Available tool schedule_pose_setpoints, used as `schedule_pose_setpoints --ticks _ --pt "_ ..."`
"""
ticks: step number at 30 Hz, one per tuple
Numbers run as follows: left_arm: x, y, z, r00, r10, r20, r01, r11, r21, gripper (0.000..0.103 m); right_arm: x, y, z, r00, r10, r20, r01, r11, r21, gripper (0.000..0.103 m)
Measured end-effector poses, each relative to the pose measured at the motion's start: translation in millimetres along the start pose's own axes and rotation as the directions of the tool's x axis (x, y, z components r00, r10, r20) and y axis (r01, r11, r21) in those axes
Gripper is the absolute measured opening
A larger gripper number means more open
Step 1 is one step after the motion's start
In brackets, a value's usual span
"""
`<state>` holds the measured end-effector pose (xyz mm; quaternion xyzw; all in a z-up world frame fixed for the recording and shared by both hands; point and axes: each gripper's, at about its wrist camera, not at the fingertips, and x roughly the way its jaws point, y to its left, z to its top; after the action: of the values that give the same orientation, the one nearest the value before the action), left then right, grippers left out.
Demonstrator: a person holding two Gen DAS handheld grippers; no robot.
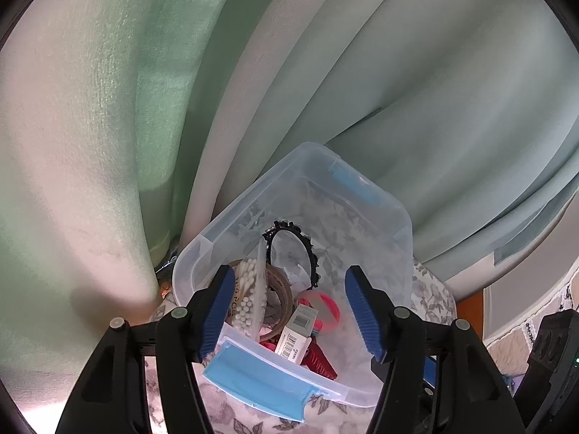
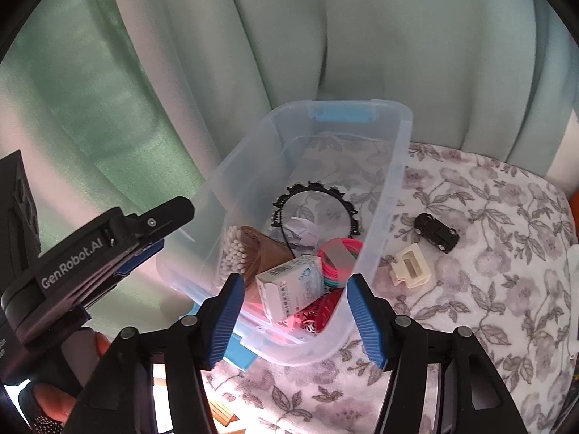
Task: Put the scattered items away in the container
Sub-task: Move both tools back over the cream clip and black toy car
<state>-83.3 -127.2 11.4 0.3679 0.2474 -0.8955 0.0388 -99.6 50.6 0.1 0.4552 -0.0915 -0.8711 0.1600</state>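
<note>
Container (image 2: 365,253): clear, blue-handled, half-full

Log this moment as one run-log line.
left gripper: open, empty | right gripper: open, empty | clear bin: partly filled | outside: toy car, cream hair clip

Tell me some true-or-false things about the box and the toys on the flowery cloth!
1. The black toy car is inside the clear box. False: it lies on the cloth beside it.
2. The black headband is inside the box. True.
3. The right hand-held gripper is clamped on the cream hair clip. False: it is open, and the clip lies untouched.
4. A bag of cotton swabs is in the box. True.
</note>
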Motion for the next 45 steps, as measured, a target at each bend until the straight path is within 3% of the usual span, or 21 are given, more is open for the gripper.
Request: schedule_pose_setpoints --ticks 17,29,35,45 --pt "-30.8 -56.9 -28.2 1.000 -0.028 0.000 0.028 0.987 0.159 0.065 -50.5 -48.4 -25.6 0.995 -0.030 0.093 0.016 0.988 0.151 0.064" --pt "-40.5 -97.9 -55.2 1.000 -0.020 -0.014 0.024 0.961 0.275 0.065 -73.4 -99.9 -51.2 0.990 -0.046 0.134 0.004 0.953 0.302 0.065" --pt "-31.8 -121.3 -79.2 0.999 -0.029 -0.039 0.041 0.942 0.334 0.065 -85.9 -138.0 -65.6 0.983 -0.094 0.156 0.026 0.921 0.389 0.066" --pt "-2.2 -154.8 -120.3 0.989 -0.010 -0.146 0.073 0.896 0.437 0.065 -95.7 -203.6 -95.1 0.975 -0.177 0.133 0.078 0.837 0.542 0.066"
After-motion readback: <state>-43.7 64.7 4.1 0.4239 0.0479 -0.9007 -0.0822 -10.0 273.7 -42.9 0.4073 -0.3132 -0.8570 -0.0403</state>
